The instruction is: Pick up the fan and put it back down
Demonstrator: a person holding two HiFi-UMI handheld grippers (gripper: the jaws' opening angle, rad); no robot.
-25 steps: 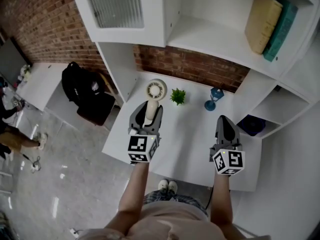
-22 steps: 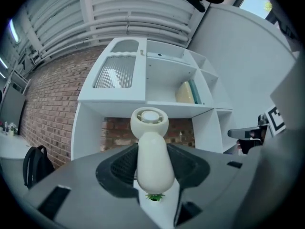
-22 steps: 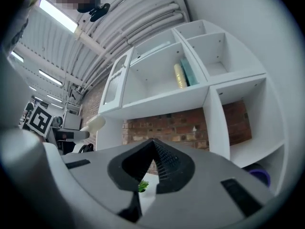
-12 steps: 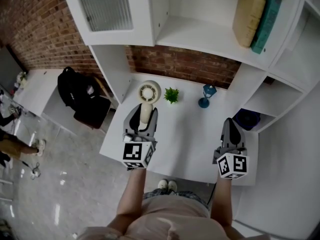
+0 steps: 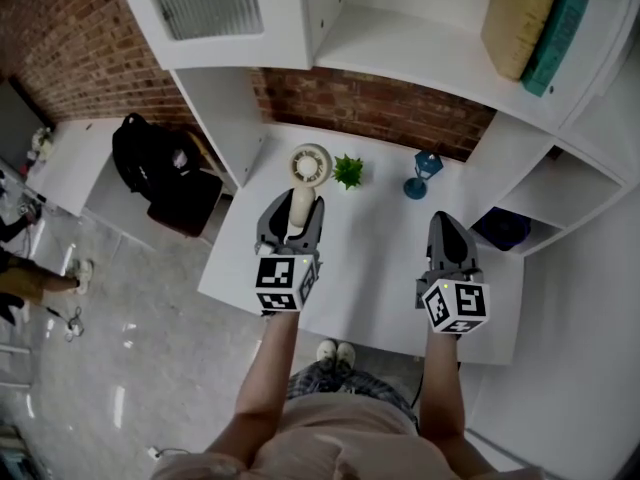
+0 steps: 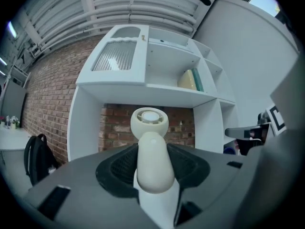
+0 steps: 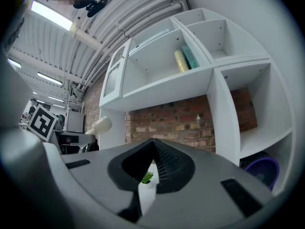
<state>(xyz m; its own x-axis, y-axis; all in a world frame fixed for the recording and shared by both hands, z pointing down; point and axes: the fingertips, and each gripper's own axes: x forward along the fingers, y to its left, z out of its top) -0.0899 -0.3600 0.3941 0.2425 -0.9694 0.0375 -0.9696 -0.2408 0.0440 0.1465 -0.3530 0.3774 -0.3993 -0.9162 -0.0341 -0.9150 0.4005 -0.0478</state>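
Observation:
The cream hand-held fan (image 5: 309,165) has a round head and a thick handle (image 6: 151,163). My left gripper (image 5: 292,215) is shut on that handle over the left part of the white table (image 5: 375,268), and the head points at the brick back wall. In the left gripper view the handle fills the gap between the jaws, with the head (image 6: 149,121) rising beyond them. My right gripper (image 5: 443,230) hovers over the table's right side, shut with nothing in it. The right gripper view shows the fan (image 7: 101,125) far to the left.
A small green plant (image 5: 349,171) and a blue lantern-like ornament (image 5: 421,172) stand at the back of the table. A purple bowl (image 5: 497,230) sits in the right cubby. Books (image 5: 522,23) stand on the upper shelf. A black backpack (image 5: 158,163) rests on a chair at left.
Both grippers drew back slightly toward the person, then came forward again. The left gripper has kept its hold on the fan throughout. The head view has shifted a little.

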